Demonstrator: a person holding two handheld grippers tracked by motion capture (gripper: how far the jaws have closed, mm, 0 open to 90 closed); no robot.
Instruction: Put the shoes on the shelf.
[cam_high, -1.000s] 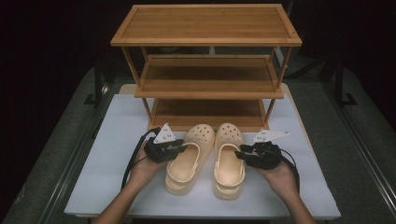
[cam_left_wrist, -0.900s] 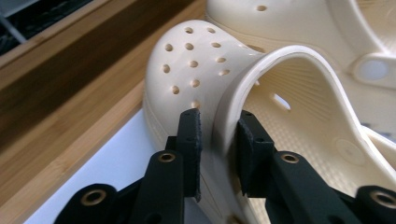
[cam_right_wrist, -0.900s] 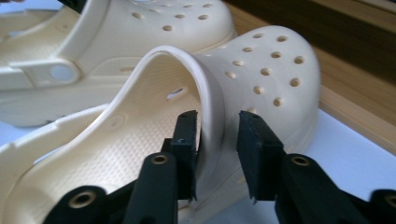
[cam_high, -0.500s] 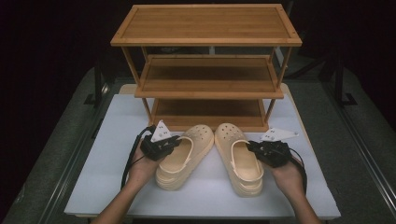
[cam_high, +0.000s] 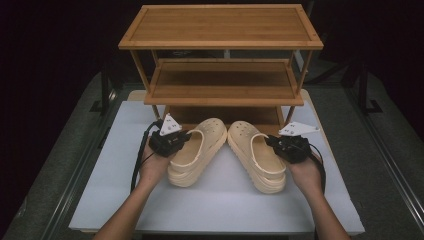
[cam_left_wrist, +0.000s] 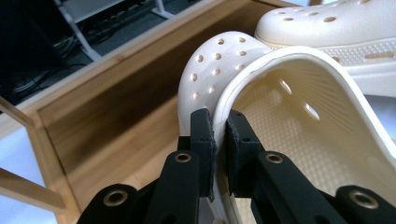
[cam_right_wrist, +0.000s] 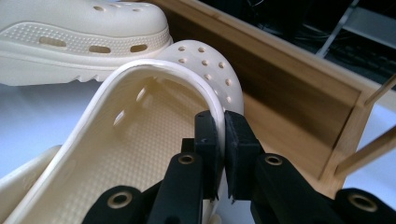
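Two cream foam clogs lie toe to toe on the white table, heels splayed outward, in front of the bamboo shoe rack (cam_high: 221, 44). My left gripper (cam_high: 184, 140) is shut on the outer rim of the left clog (cam_high: 200, 150); its jaws have just been closing and now pinch the rim wall (cam_left_wrist: 219, 126) of that clog (cam_left_wrist: 299, 126). My right gripper (cam_high: 273, 143) is shut on the outer rim of the right clog (cam_high: 255, 152); its jaws have also just been closing and clamp the rim (cam_right_wrist: 223, 128) of that clog (cam_right_wrist: 149, 126). Each gripper view also shows the other clog's toe (cam_left_wrist: 336, 28) (cam_right_wrist: 84, 23).
The rack has three tiers; its lowest tier (cam_high: 222, 115) sits just behind the clogs' toes, with a low wooden front lip (cam_left_wrist: 116, 112) (cam_right_wrist: 289, 88). The white tabletop (cam_high: 225, 205) extends in front. Dark floor and metal rails (cam_high: 390, 150) flank the table.
The clogs, parallel a second ago, now have their heels swung outward with toes together. Both hands have drifted apart and up toward the rack, with the jaws tightened on the rims.
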